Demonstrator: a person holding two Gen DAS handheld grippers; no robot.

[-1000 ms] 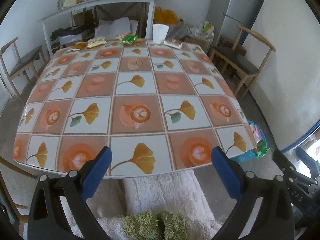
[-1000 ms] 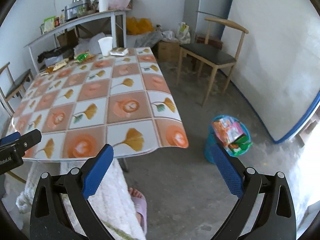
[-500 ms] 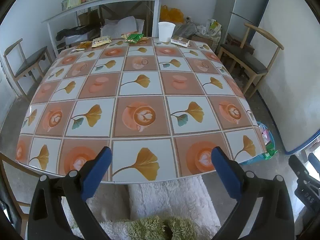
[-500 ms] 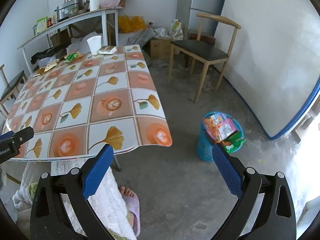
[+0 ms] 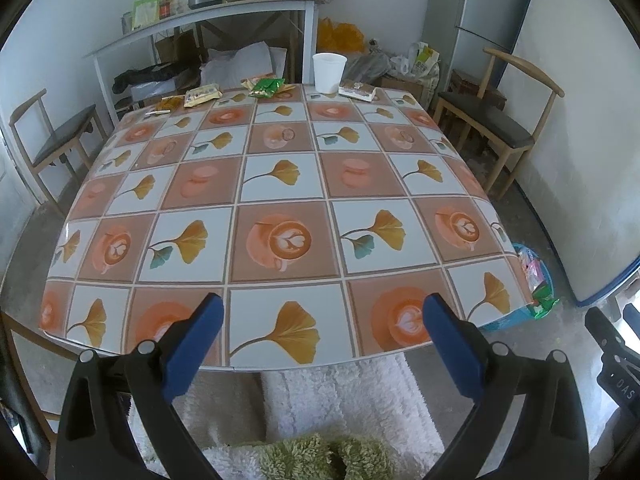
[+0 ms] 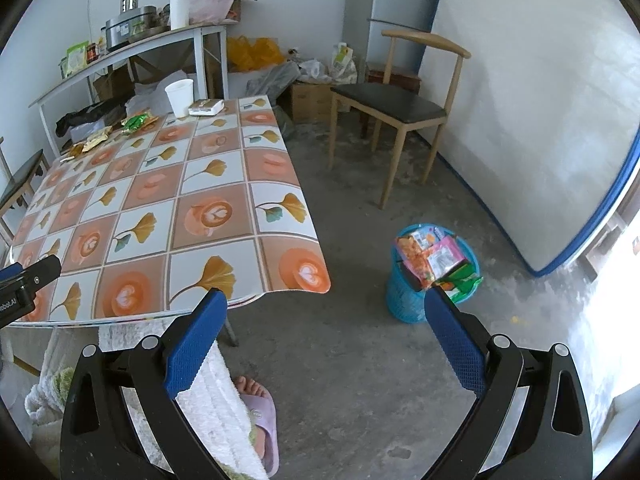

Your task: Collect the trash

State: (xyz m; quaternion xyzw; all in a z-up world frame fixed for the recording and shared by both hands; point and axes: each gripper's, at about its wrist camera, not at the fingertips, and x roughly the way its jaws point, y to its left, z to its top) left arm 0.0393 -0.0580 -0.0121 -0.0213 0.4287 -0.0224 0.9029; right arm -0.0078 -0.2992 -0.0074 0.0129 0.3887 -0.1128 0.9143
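Your left tool (image 5: 318,316) is spread wide, nothing between its blue pads (image 5: 192,344); it sits over the near edge of the counter (image 5: 280,184). Your right tool (image 6: 325,312) is likewise spread and holds nothing; it sits off the counter's near right corner, above bare concrete floor (image 6: 360,360).

Trash on the counter, all along the far edge:
- white paper cup (image 5: 329,73), upright, far centre-right.
- flat white packet (image 5: 357,91), just right of the cup; whether they touch cannot be told.
- green wrapper (image 5: 265,87), left of the cup, apart from it.
- yellowish snack bag (image 5: 202,95), further left.
- small orange-brown wrapper (image 5: 167,103) near the far left corner, with a thin pale stick-like item (image 5: 152,112) just beside it; its kind is too small to tell.

All of these are well apart from both tools.

Bin: blue basket (image 6: 408,296) on the floor, right of the counter's near right corner. It is heaped above the rim with wrappers: orange (image 6: 416,256), pink (image 6: 444,254), green (image 6: 460,282). In the left view only a part of it shows past the counter edge (image 5: 536,280).

A wooden chair (image 6: 400,108) stands by the right wall, beyond the basket. Your foot in a lilac slipper (image 6: 260,416) shows near the bottom of the right view.
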